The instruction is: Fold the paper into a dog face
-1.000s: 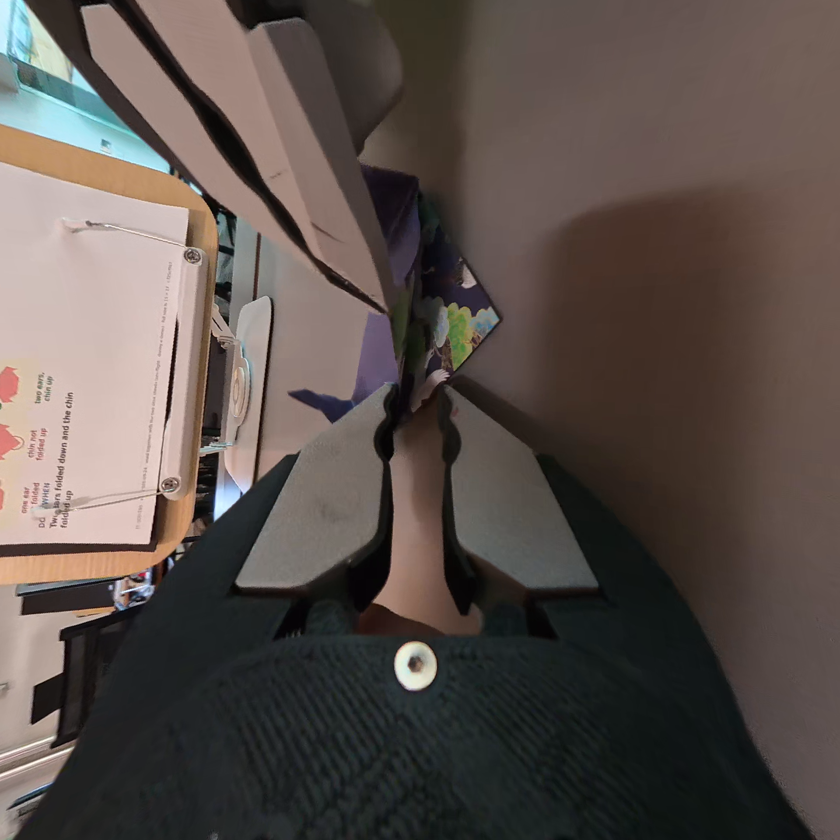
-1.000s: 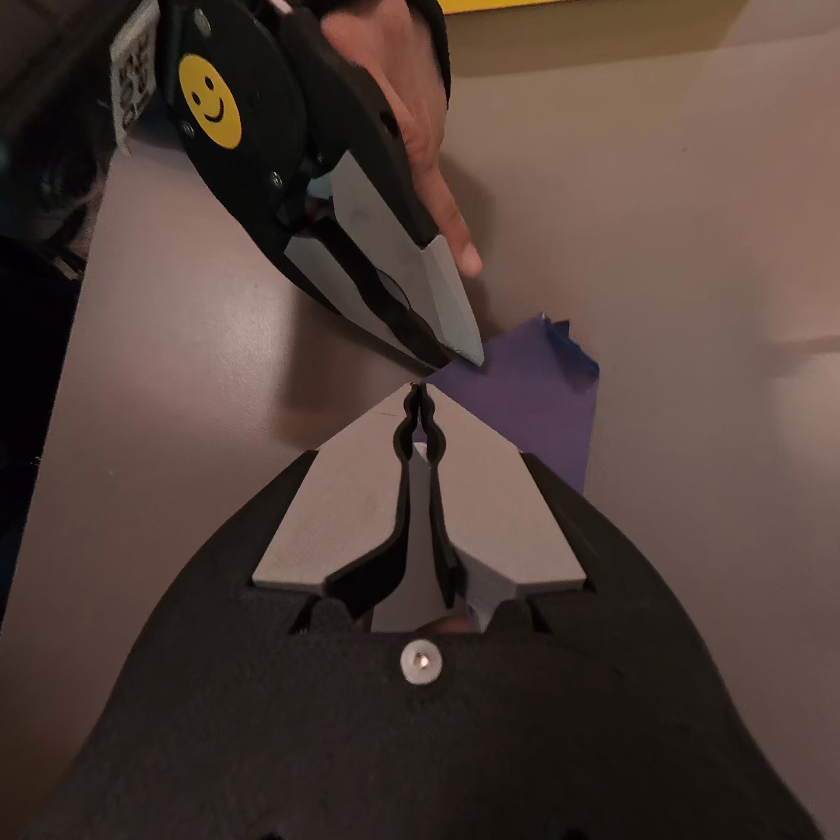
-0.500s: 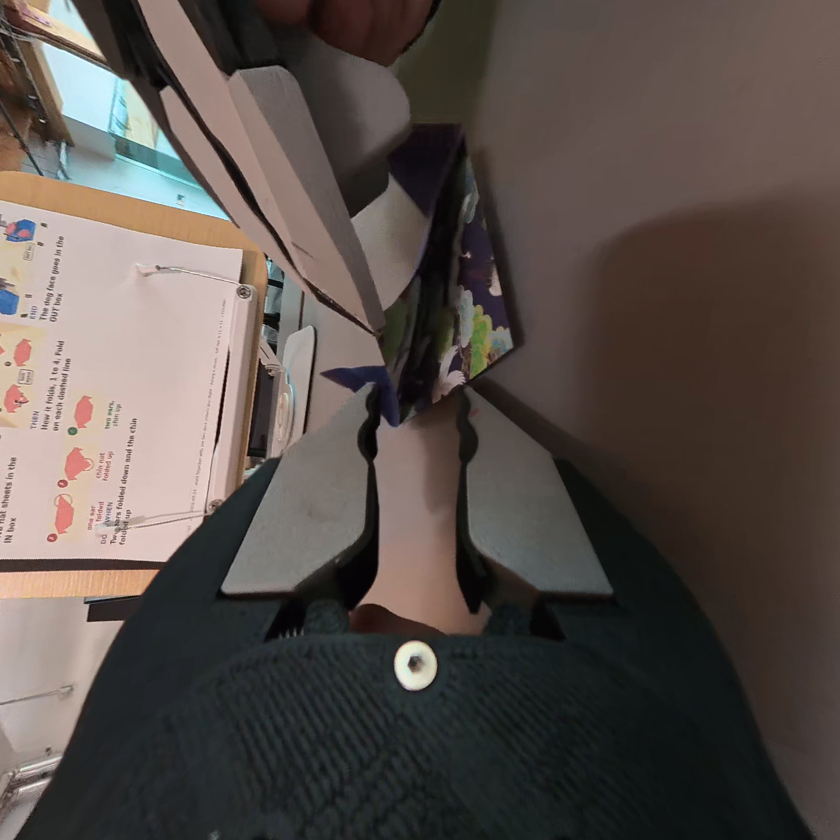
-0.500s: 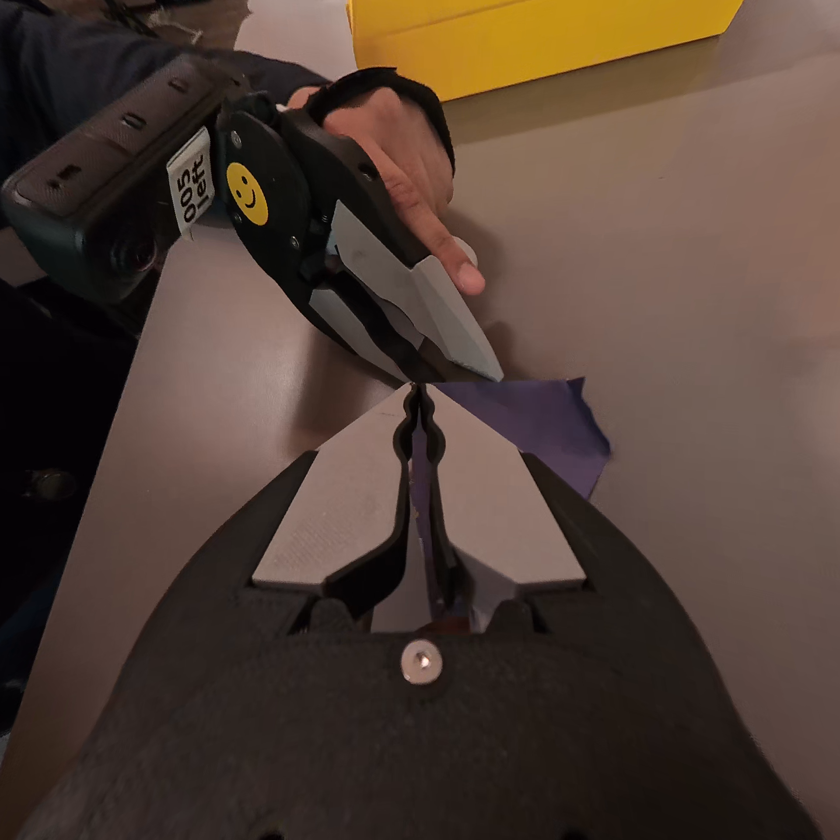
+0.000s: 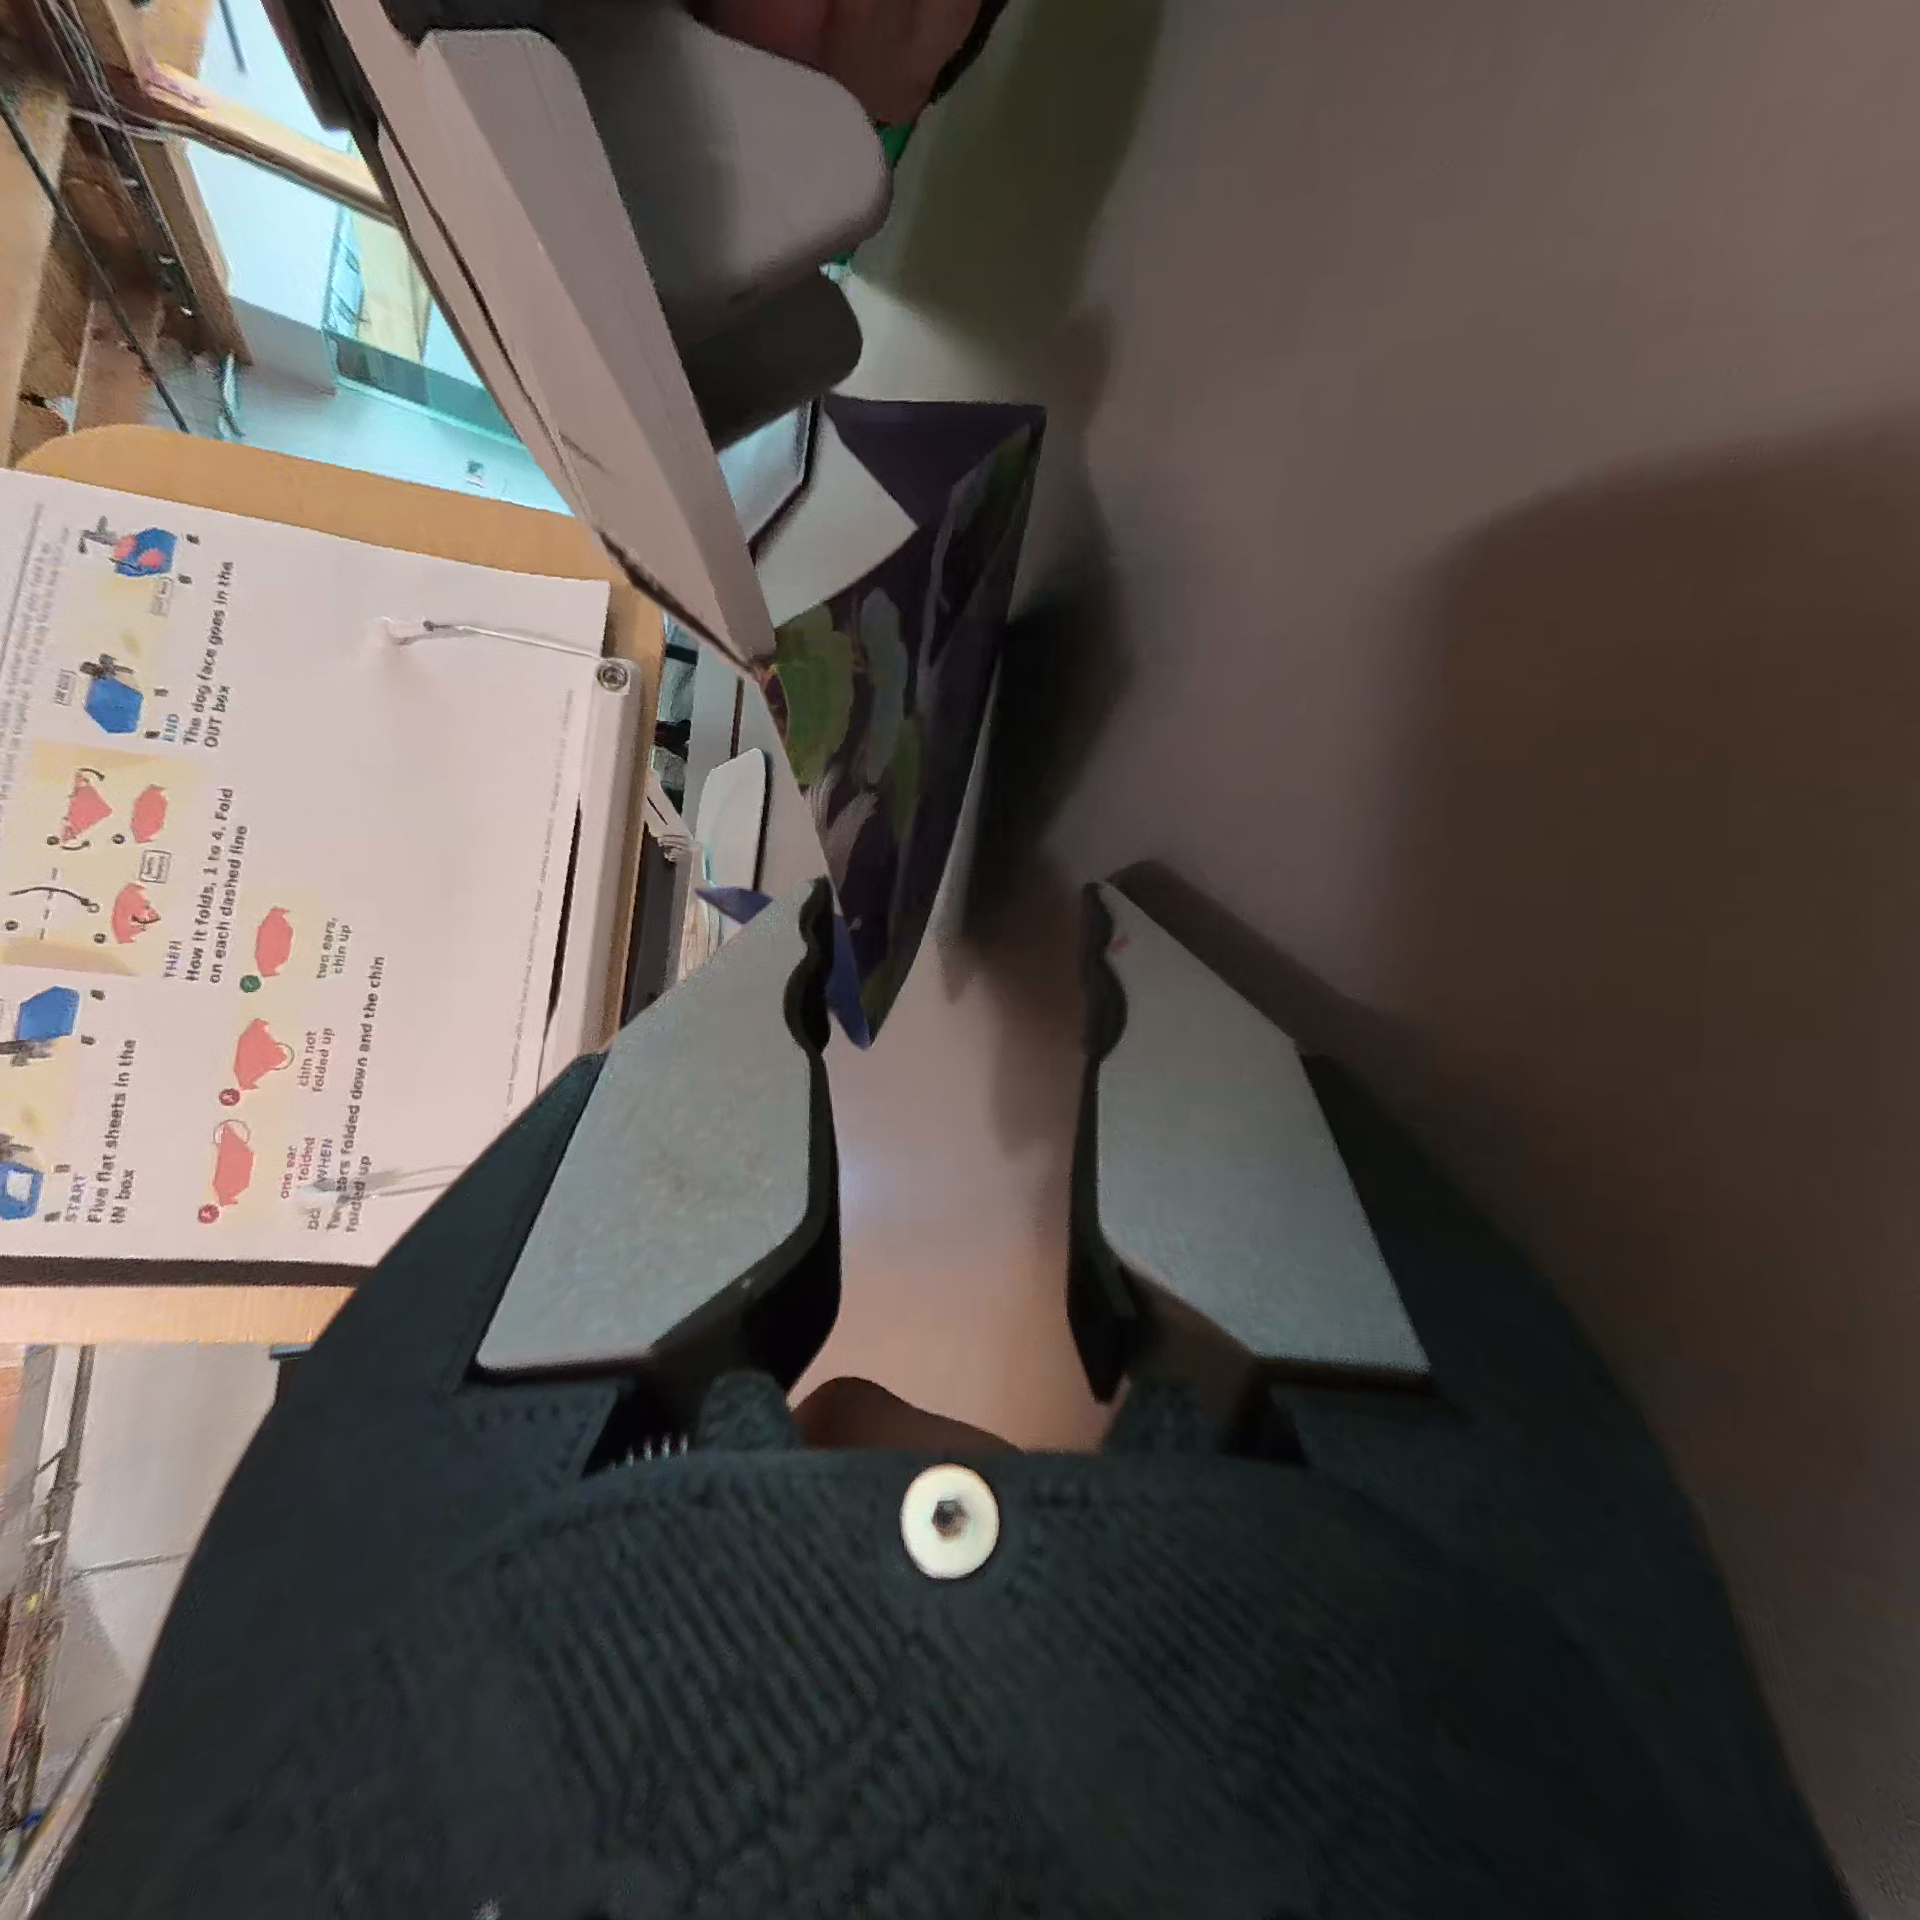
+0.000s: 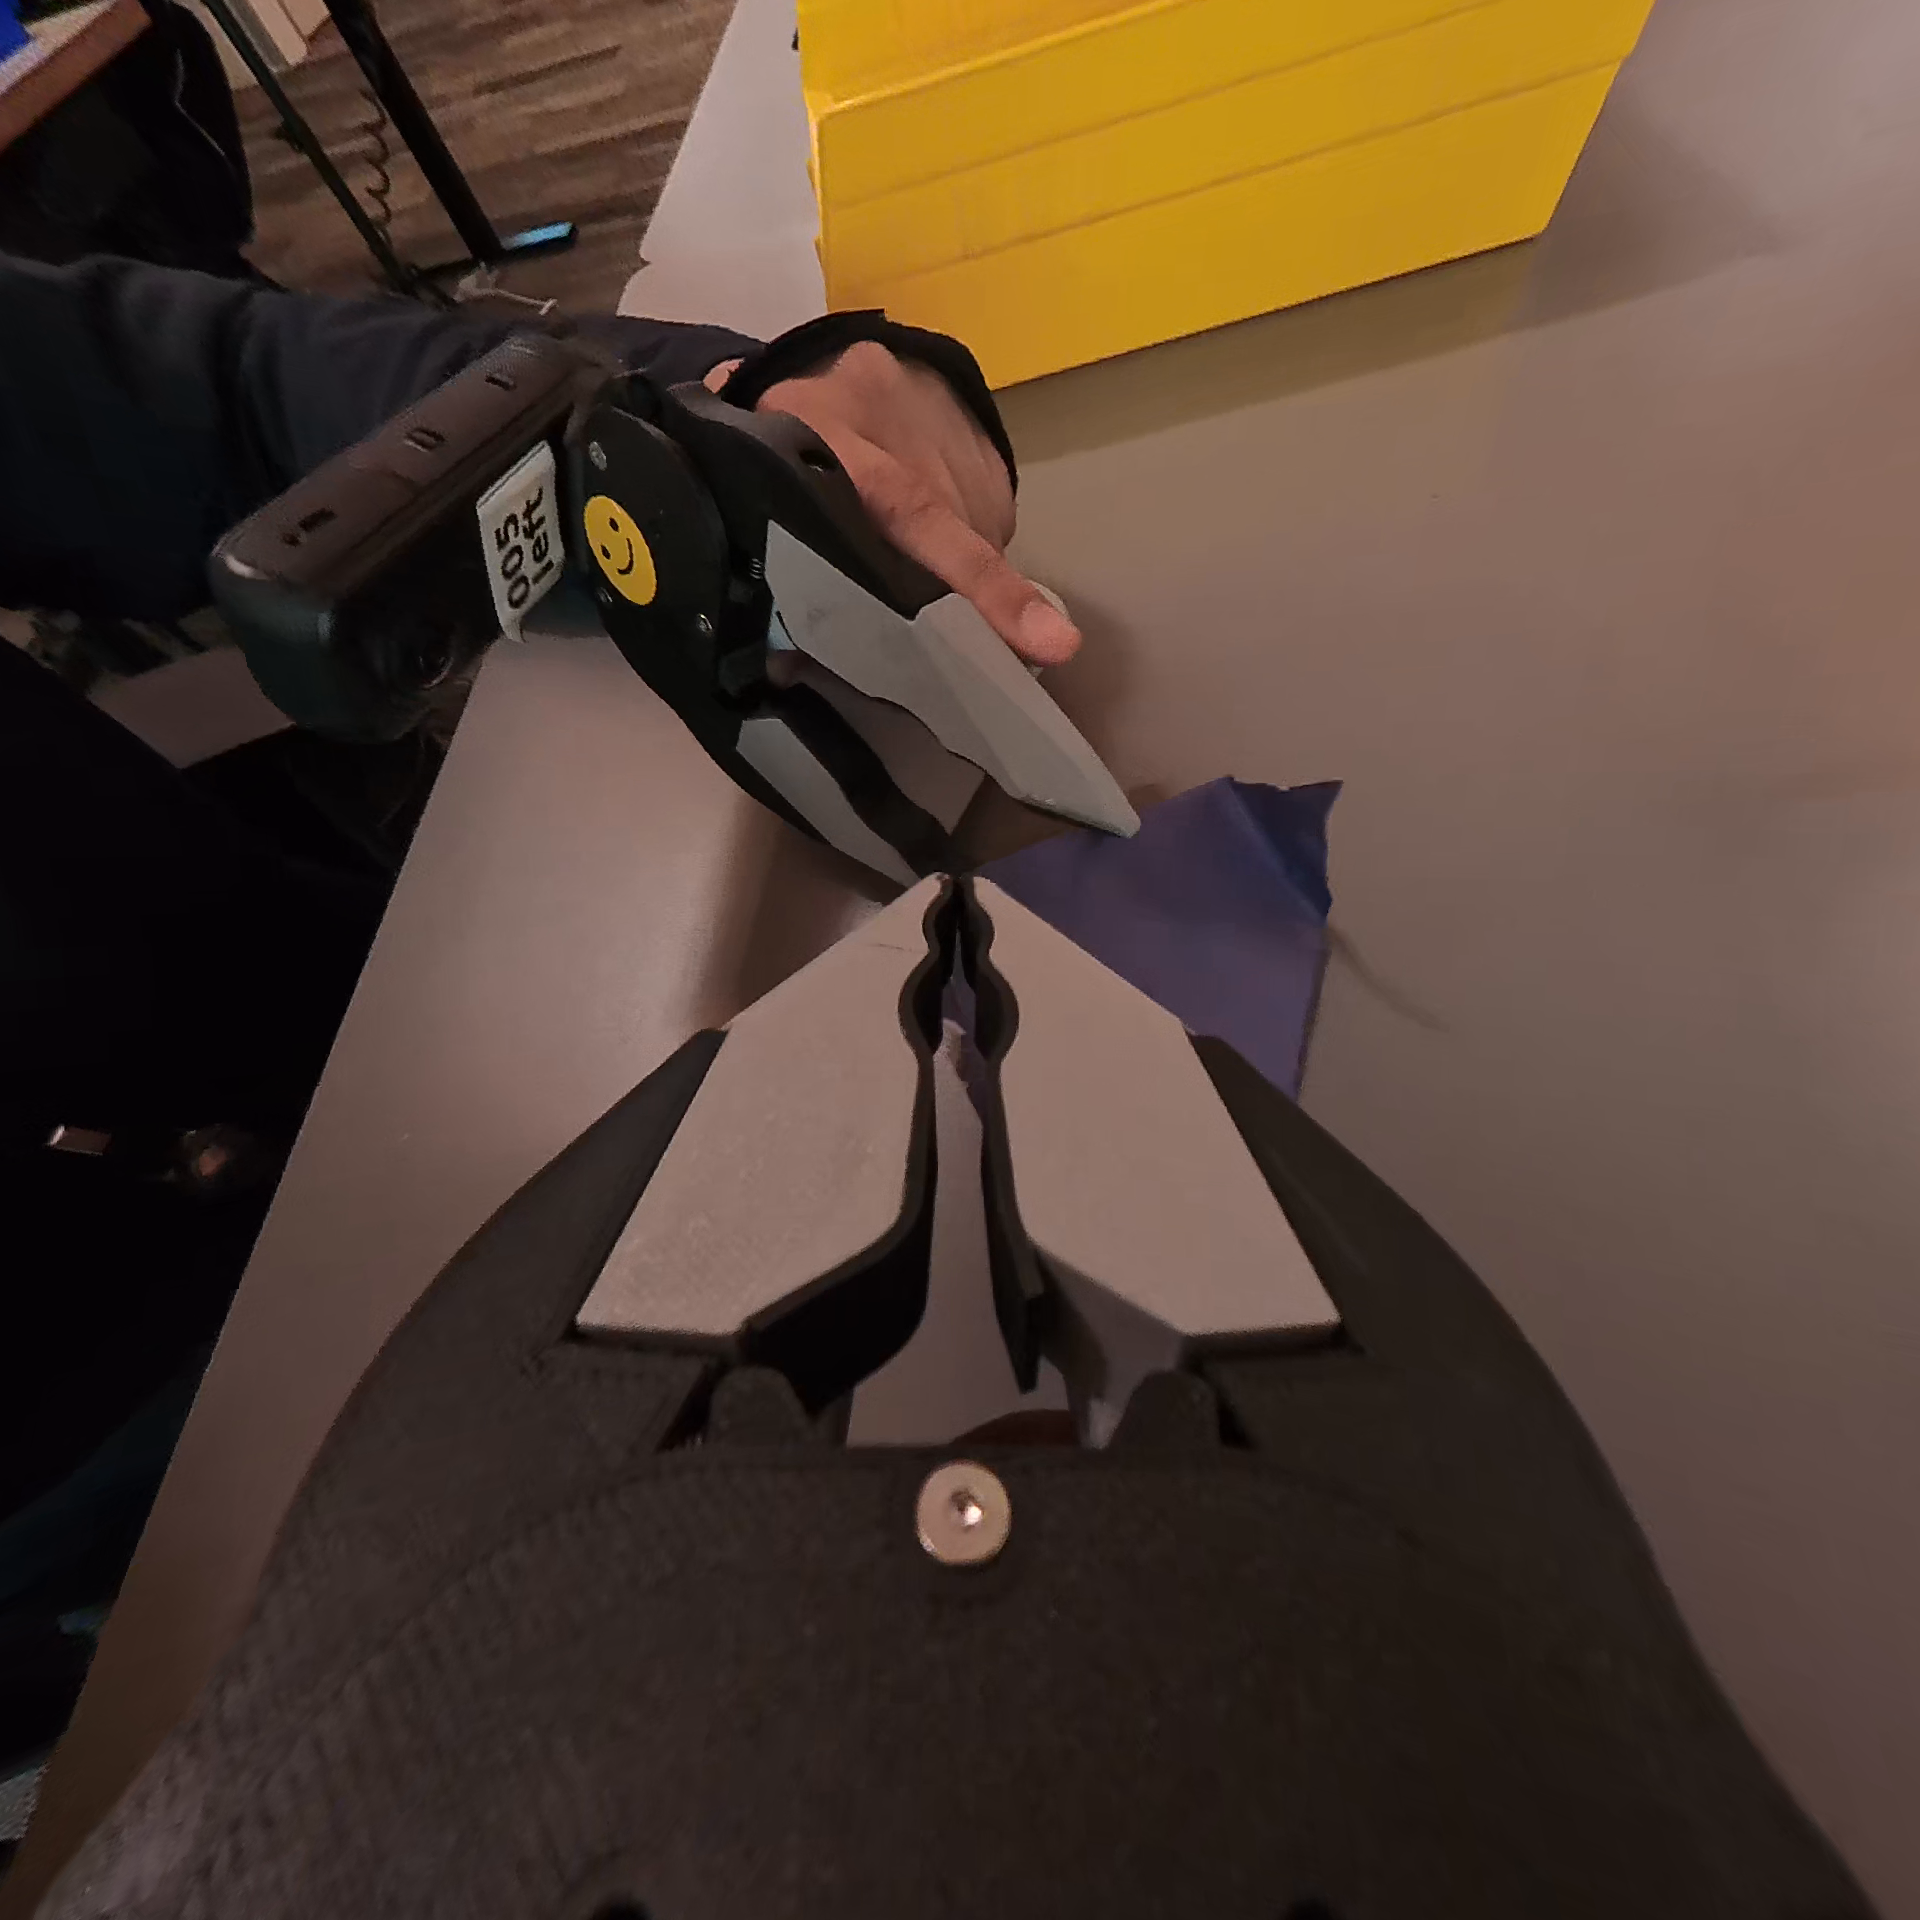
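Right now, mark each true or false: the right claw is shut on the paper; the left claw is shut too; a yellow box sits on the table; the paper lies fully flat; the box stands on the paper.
1. The right claw is shut on the paper. True.
2. The left claw is shut. False: its jaws stand apart.
3. A yellow box sits on the table. True.
4. The paper lies fully flat. False: one part is raised.
5. The box stands on the paper. False: they are apart.
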`<act>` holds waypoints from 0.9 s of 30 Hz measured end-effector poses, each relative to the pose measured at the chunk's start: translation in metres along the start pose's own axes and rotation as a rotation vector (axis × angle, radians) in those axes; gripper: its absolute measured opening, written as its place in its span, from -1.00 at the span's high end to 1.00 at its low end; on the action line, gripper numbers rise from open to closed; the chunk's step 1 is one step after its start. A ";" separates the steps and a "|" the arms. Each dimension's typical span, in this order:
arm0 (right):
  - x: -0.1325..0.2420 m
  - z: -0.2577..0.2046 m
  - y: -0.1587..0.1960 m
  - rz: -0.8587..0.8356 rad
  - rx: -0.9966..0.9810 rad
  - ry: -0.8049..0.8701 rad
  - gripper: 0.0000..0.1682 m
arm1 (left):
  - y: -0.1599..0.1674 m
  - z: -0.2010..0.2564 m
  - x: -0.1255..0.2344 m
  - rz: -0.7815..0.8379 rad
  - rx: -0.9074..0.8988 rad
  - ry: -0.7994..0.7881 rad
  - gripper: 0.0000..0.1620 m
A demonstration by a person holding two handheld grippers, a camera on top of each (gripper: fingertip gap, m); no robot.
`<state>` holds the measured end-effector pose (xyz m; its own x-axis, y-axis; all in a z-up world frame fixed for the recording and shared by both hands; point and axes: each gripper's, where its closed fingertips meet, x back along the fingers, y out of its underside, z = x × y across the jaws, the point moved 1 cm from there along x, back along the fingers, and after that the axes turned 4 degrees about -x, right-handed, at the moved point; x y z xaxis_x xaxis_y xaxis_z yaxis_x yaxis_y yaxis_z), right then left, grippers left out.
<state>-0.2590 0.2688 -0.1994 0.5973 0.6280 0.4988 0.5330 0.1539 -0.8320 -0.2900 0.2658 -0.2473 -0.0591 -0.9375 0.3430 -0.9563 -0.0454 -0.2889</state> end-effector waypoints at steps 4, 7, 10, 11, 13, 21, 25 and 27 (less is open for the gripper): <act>-0.004 -0.007 0.002 -0.021 0.013 -0.021 1.00 | -0.006 0.002 -0.004 0.008 0.017 0.006 0.47; -0.006 -0.010 0.007 -0.041 0.015 -0.036 1.00 | -0.005 -0.001 -0.002 0.018 0.059 0.000 0.47; -0.008 -0.012 0.010 -0.046 0.017 -0.050 1.00 | -0.008 -0.001 0.001 0.047 0.118 0.026 0.46; -0.008 -0.012 0.010 -0.045 0.018 -0.053 1.00 | -0.009 0.001 0.000 0.051 0.125 0.039 0.45; -0.009 -0.015 0.009 -0.042 0.021 -0.065 1.00 | -0.011 0.006 -0.001 0.049 0.125 0.064 0.45; -0.011 -0.022 0.025 -0.135 0.033 -0.045 0.91 | -0.019 0.018 0.002 0.072 0.138 0.149 1.00; -0.005 -0.033 0.042 -0.207 0.095 0.036 0.62 | -0.017 0.031 0.003 0.043 0.169 0.235 1.00; -0.007 -0.037 0.049 -0.225 0.135 0.093 0.56 | -0.017 0.033 0.001 0.032 0.212 0.271 1.00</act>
<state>-0.2151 0.2433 -0.2348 0.5289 0.4945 0.6898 0.5776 0.3858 -0.7194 -0.2644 0.2540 -0.2711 -0.1891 -0.8150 0.5478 -0.8736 -0.1151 -0.4729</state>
